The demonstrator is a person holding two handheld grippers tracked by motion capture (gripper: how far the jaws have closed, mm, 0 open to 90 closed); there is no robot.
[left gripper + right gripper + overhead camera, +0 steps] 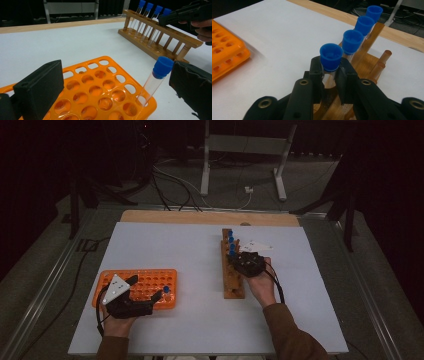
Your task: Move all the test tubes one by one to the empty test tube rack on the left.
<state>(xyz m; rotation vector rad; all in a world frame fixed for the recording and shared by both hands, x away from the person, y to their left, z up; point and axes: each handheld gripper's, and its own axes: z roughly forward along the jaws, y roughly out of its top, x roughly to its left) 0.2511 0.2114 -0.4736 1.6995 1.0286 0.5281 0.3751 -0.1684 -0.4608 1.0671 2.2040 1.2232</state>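
Inside orange rack (100, 87): one capped tube (156, 77).

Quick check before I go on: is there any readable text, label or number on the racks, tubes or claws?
None readable in these views.
Orange tube rack: no markings seen.
Wooden tube rack: bare wood, no label.
Blue-capped tubes: caps and glass plain.
Left claw and right claw: no lettering seen.

Left hand-held gripper (147, 292) jaws spread wide, right hand-held gripper (331, 75) jaws pinched nearly together
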